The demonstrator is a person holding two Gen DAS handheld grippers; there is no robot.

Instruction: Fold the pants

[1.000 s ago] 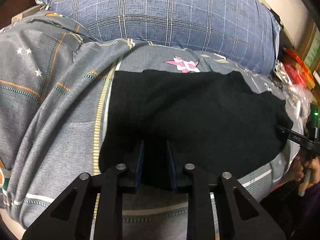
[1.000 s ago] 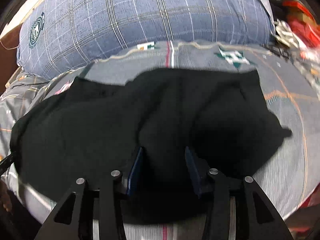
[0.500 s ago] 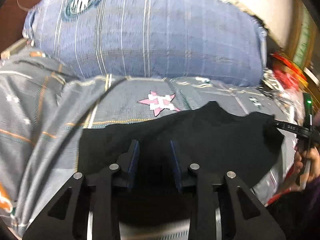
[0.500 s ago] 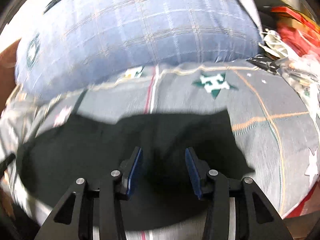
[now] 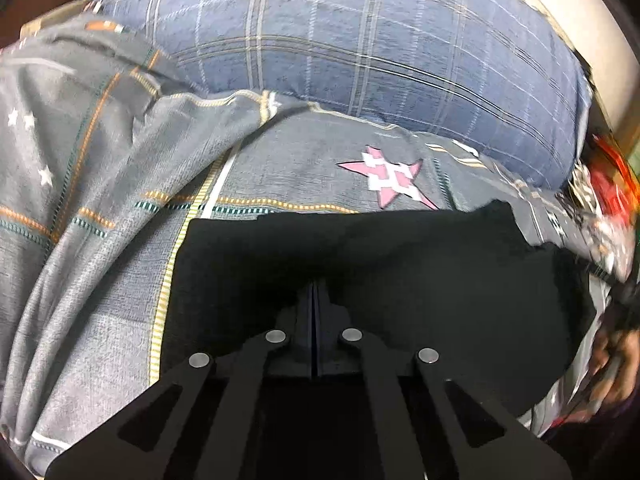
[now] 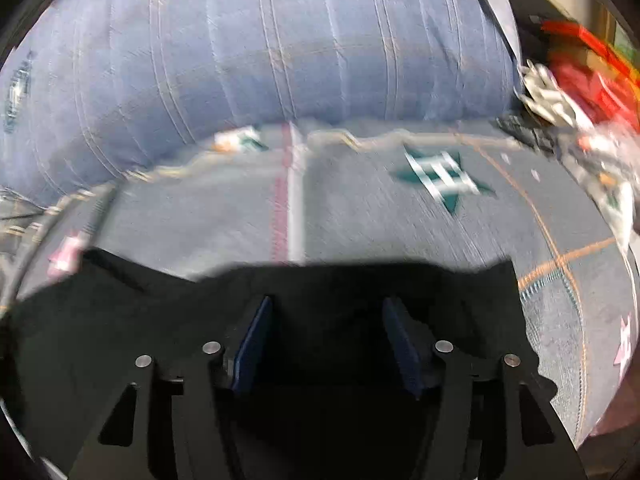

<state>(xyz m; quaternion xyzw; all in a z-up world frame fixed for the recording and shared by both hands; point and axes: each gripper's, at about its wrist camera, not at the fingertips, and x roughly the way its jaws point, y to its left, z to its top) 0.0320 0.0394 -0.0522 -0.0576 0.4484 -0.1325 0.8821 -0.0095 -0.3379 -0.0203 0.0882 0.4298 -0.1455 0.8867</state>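
Observation:
The black pants (image 5: 420, 280) lie spread on the grey patterned bed sheet (image 5: 120, 240), their far edge just short of a pink star print. My left gripper (image 5: 314, 290) is shut, its tips pressed together down in the black cloth near the pants' middle, where creases run in to them. In the right wrist view the pants (image 6: 120, 320) fill the lower half. My right gripper (image 6: 328, 308) hovers over them with its jaws apart and opening; the blue pads (image 6: 256, 332) touch nothing.
A large blue plaid pillow (image 5: 360, 40) lies along the far side of the bed, also in the right wrist view (image 6: 260, 48). Red and white clutter (image 6: 580, 80) sits at the far right. A person's hand (image 5: 616, 360) shows at the right edge.
My left gripper's jaws have come together on the cloth. My right gripper's jaws stand wider. More bare sheet shows beyond the pants' far edge in both views.

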